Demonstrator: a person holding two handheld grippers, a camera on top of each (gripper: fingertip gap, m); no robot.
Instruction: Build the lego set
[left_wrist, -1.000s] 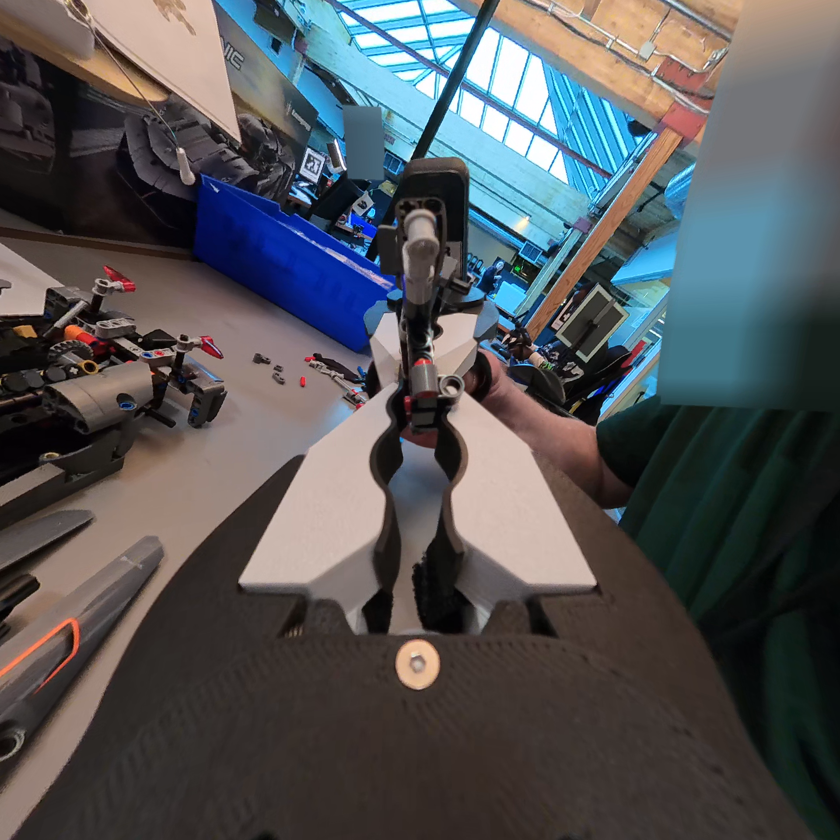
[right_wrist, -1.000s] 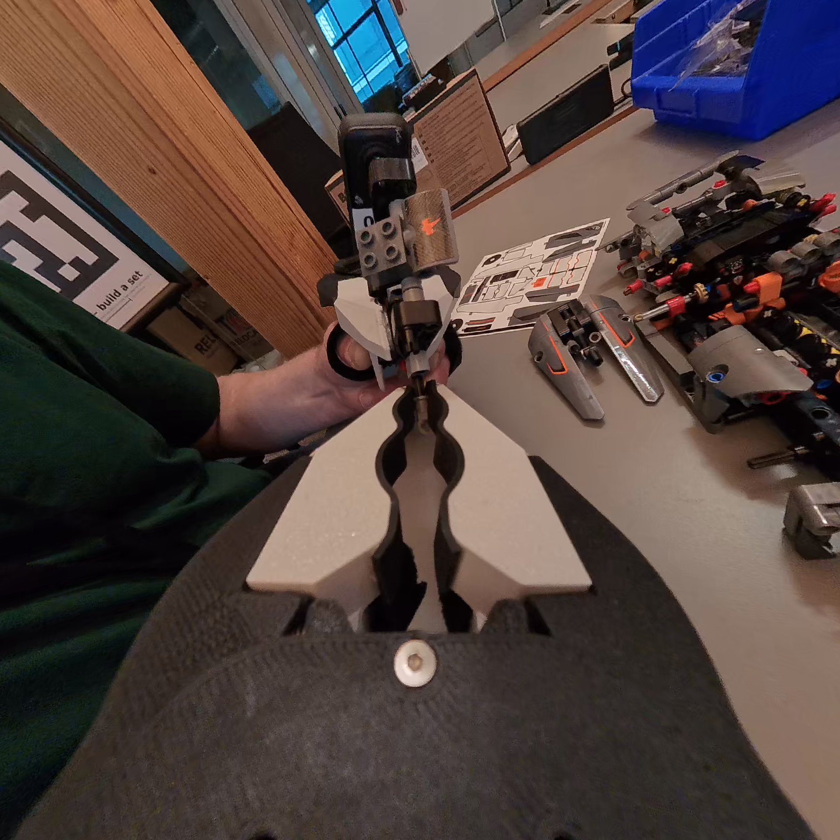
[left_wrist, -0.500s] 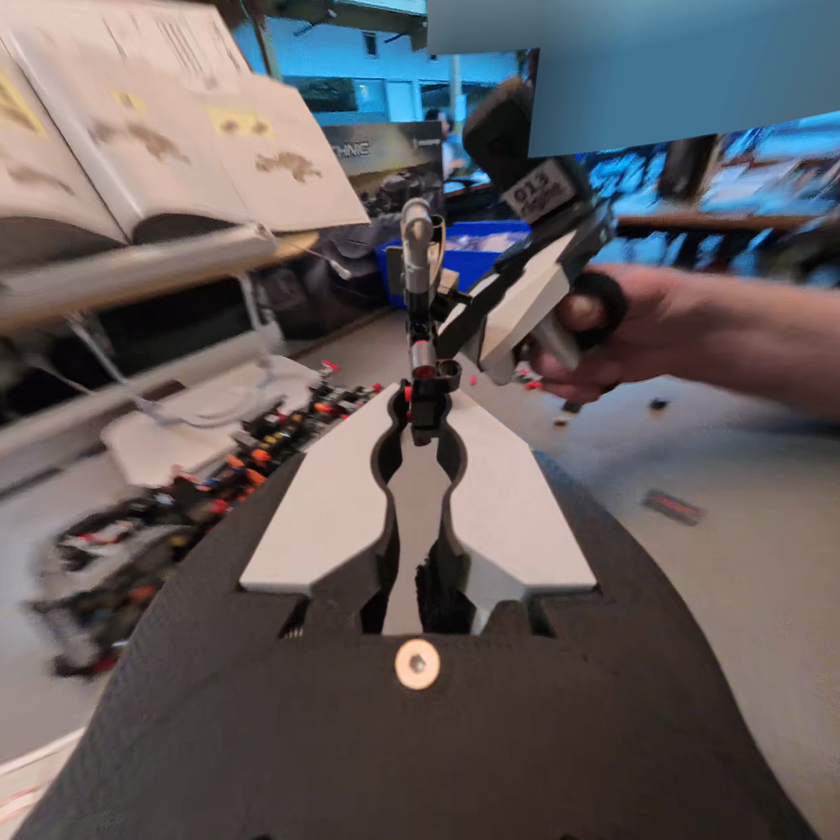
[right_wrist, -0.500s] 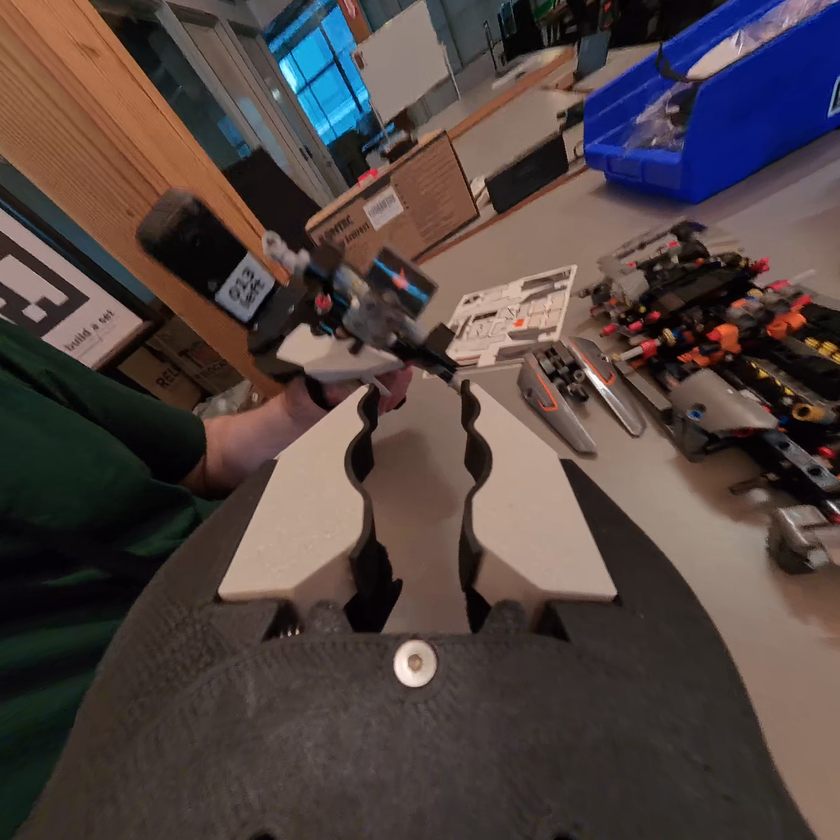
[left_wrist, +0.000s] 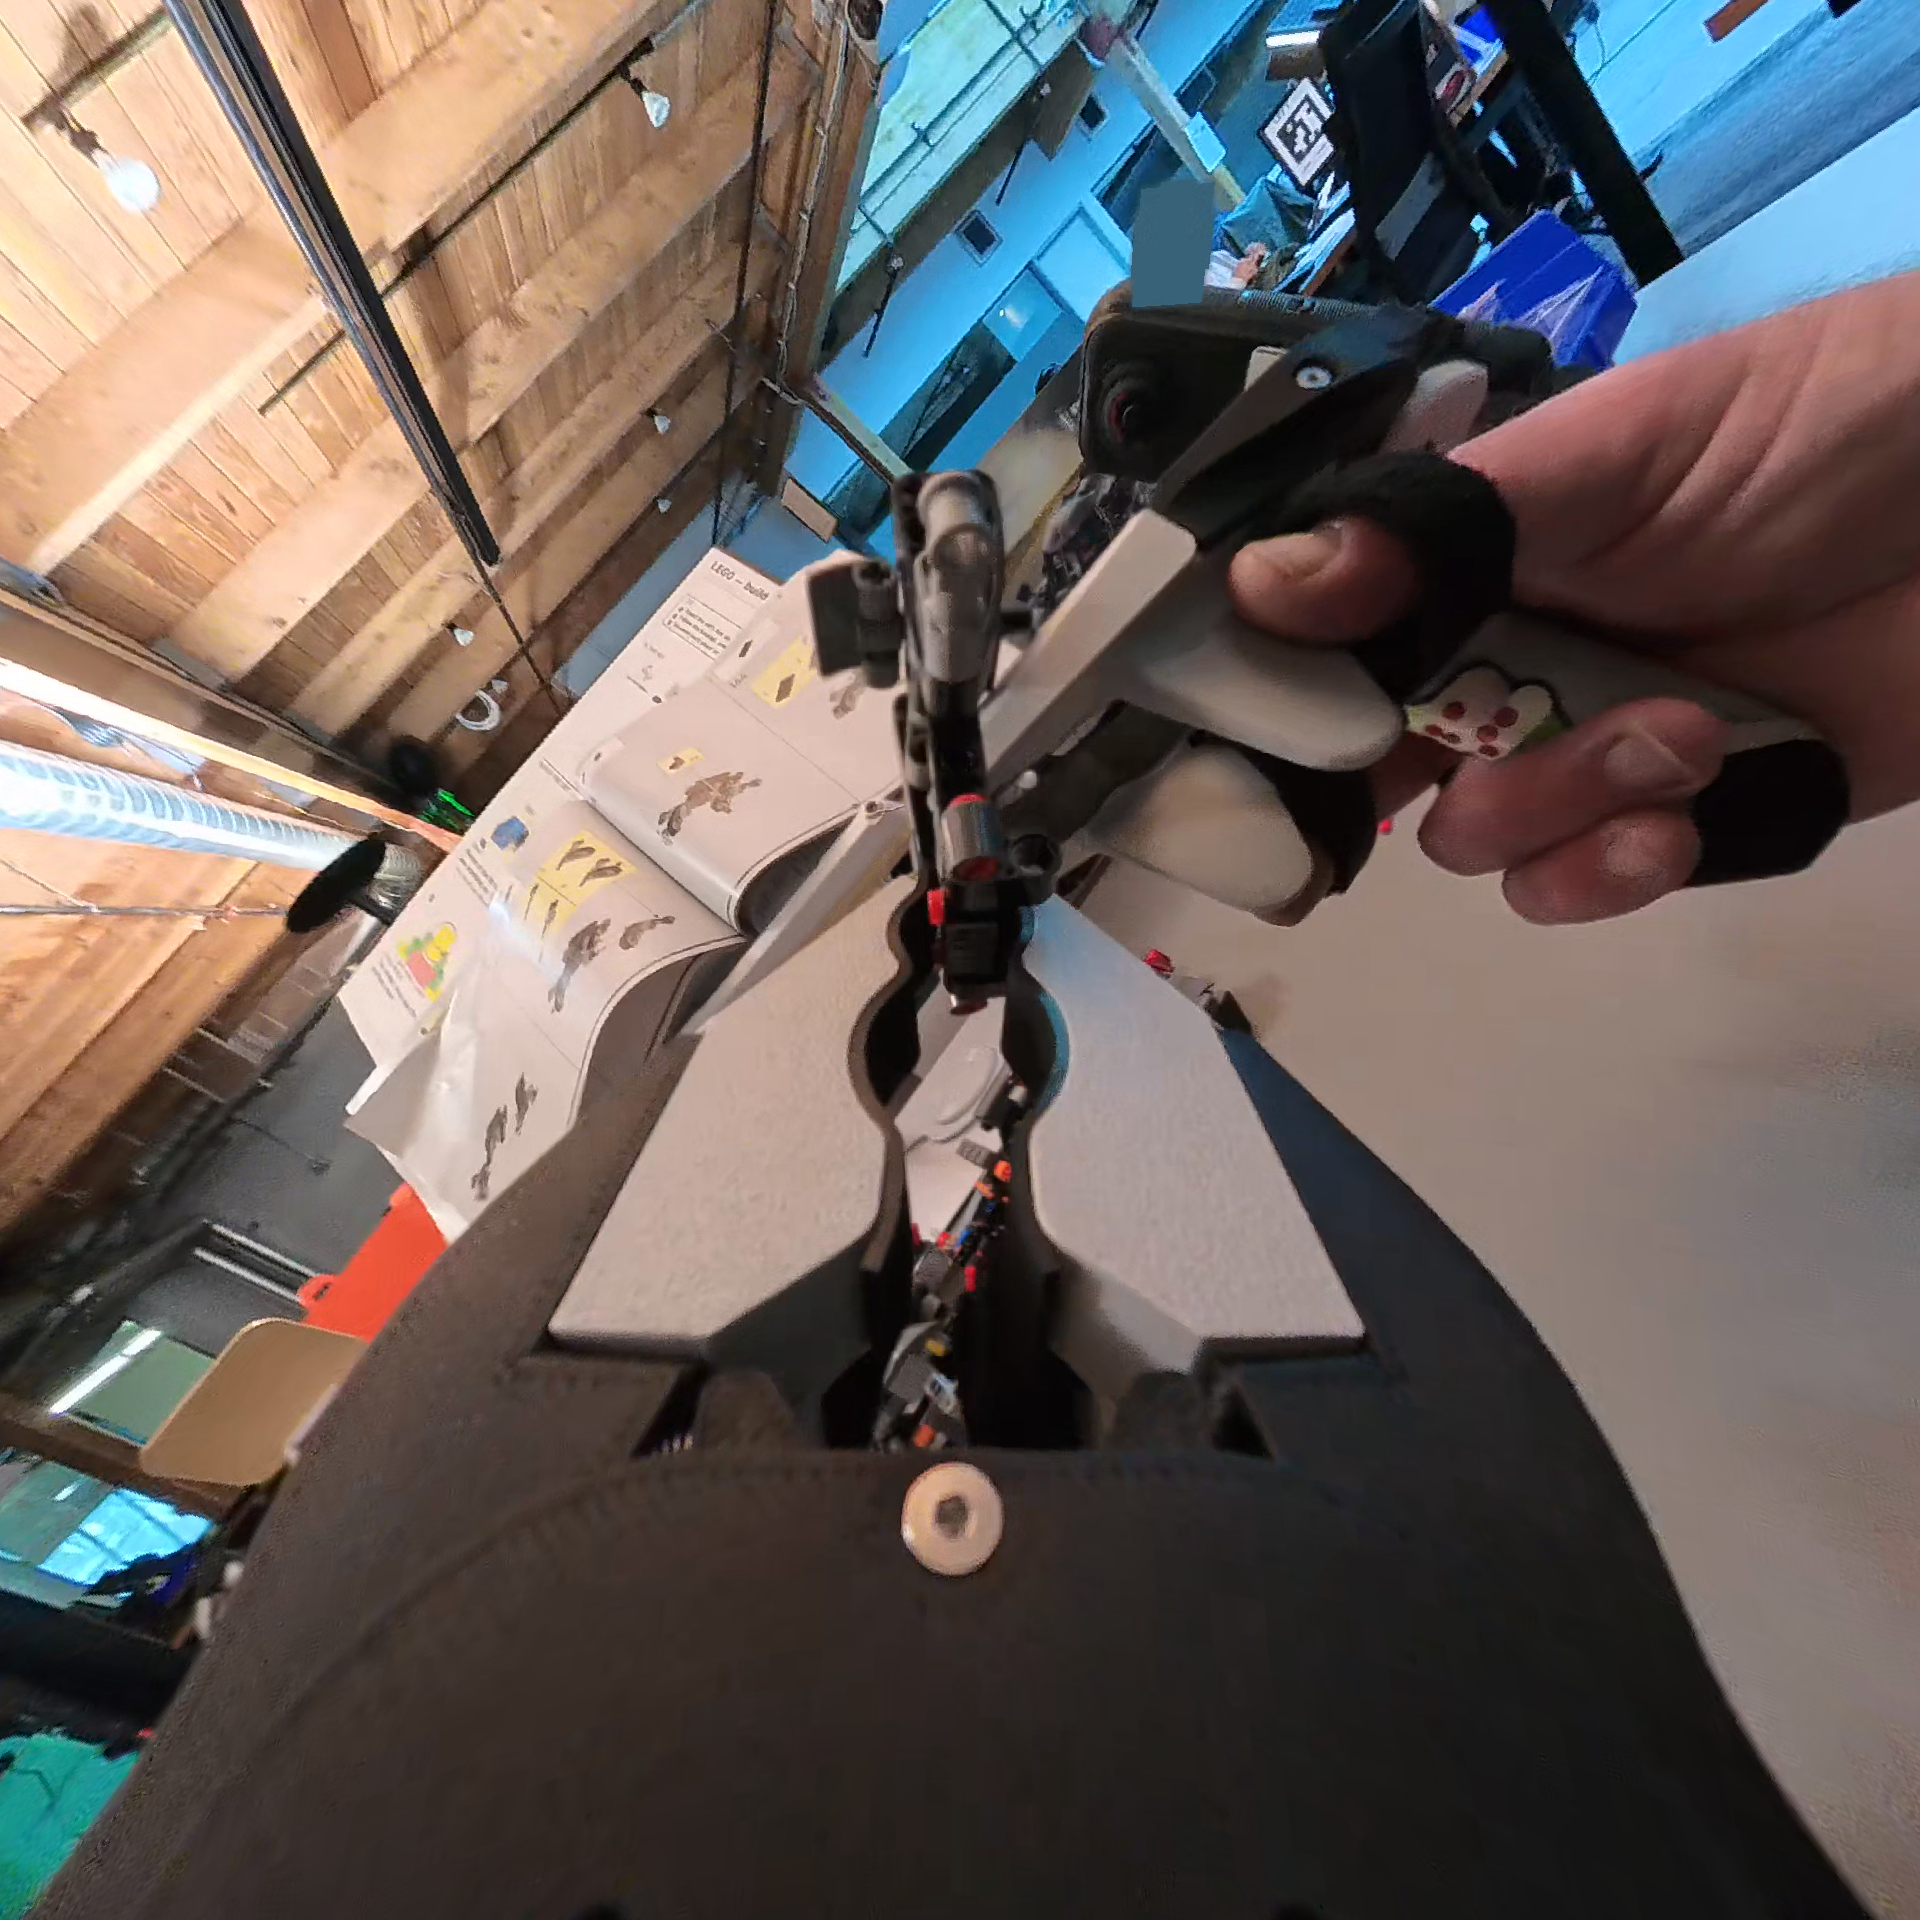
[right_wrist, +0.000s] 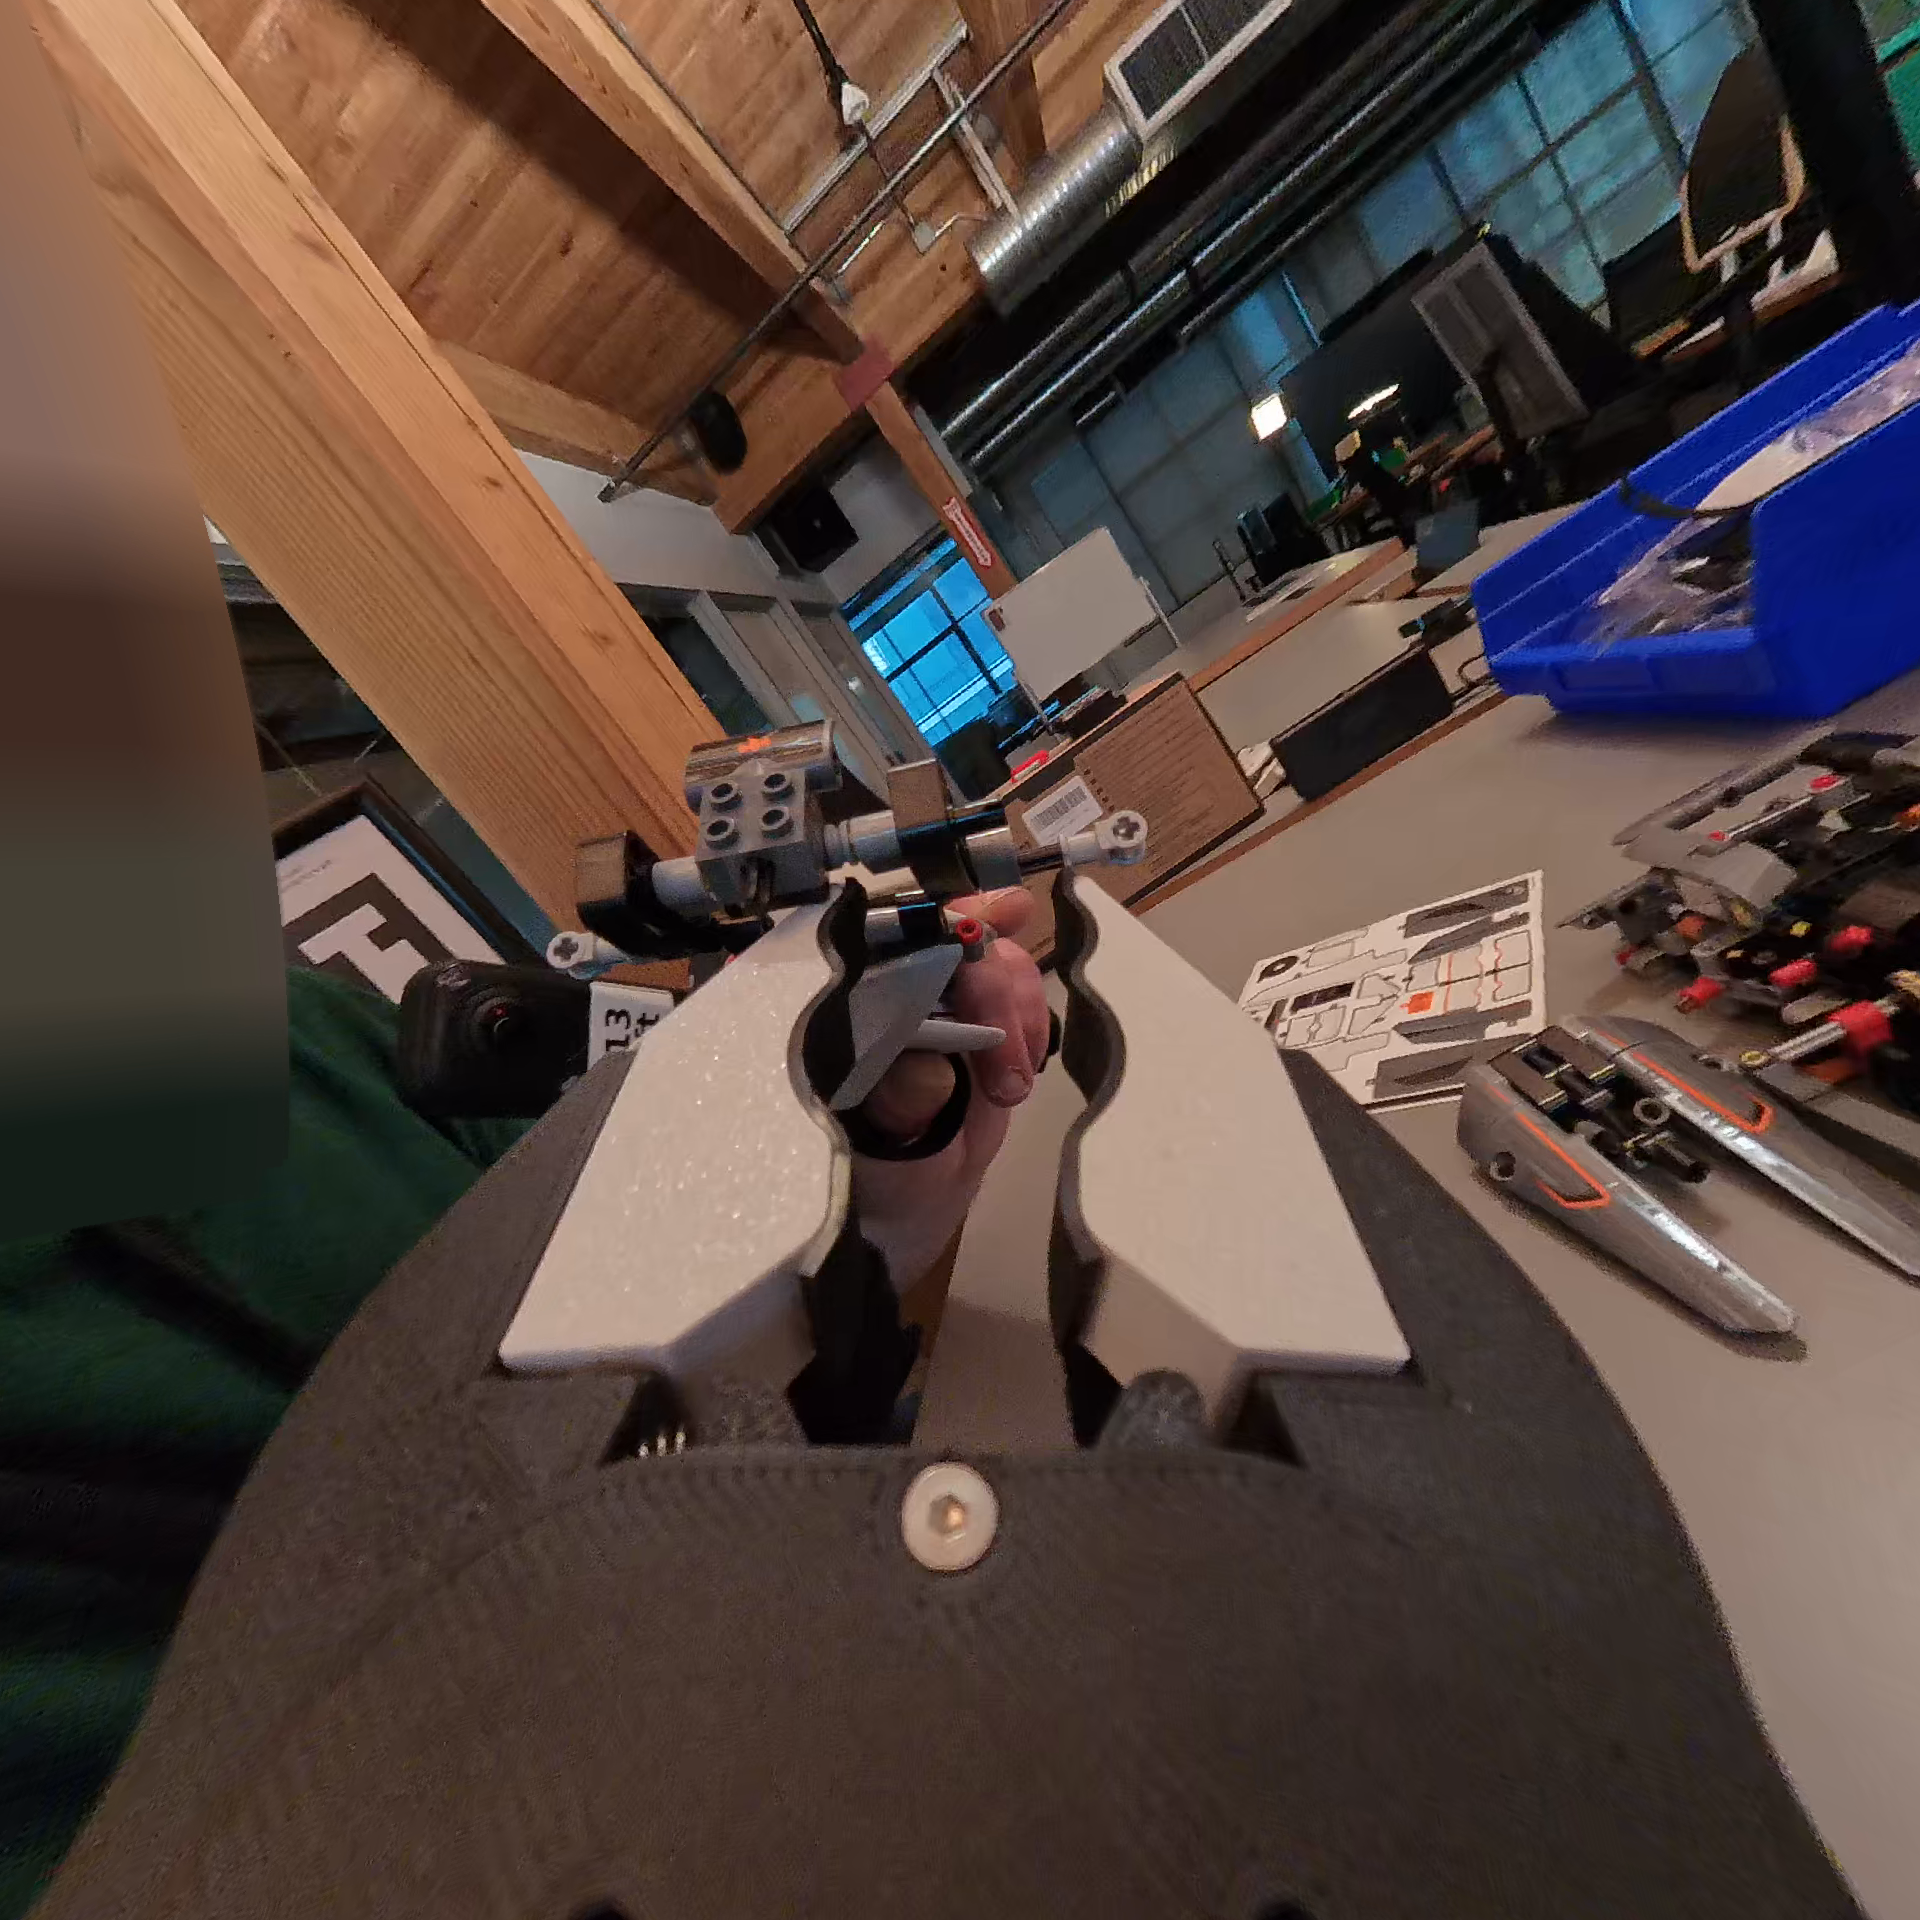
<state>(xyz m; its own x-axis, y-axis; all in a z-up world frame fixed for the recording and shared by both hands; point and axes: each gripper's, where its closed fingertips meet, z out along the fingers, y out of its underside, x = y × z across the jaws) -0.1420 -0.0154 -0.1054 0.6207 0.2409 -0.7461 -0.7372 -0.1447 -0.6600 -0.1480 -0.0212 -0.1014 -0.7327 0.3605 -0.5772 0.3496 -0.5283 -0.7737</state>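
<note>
My left gripper (left_wrist: 971, 935) is shut on the lower end of a small black and grey Lego sub-assembly (left_wrist: 951, 644) with a grey axle, held up in the air. In the right wrist view the same sub-assembly (right_wrist: 790, 831) lies crosswise just beyond my right gripper (right_wrist: 961, 914), which is open and empty. The left gripper's fingers (right_wrist: 904, 997) show behind that gap, with the hand that holds it. In the left wrist view the right gripper (left_wrist: 1143, 665) sits right of the sub-assembly, held by a hand.
The half-built Lego car (right_wrist: 1787, 914) stands on the grey table (right_wrist: 1662, 1507) at right, with two grey panels with orange stripes (right_wrist: 1600, 1164) and a sticker sheet (right_wrist: 1403, 977) nearby. A blue bin (right_wrist: 1714, 603) is farther back. An open instruction book (left_wrist: 623, 831) stands behind the sub-assembly. My left and right fingertips are right by each other. My right gripper's tips are some 20 centimetres from the half-built Lego car (right_wrist: 1787, 914).
My right gripper has opened and let go of the sub-assembly. My left gripper has kept hold of it and rolled over, so its view now faces the book and ceiling.
</note>
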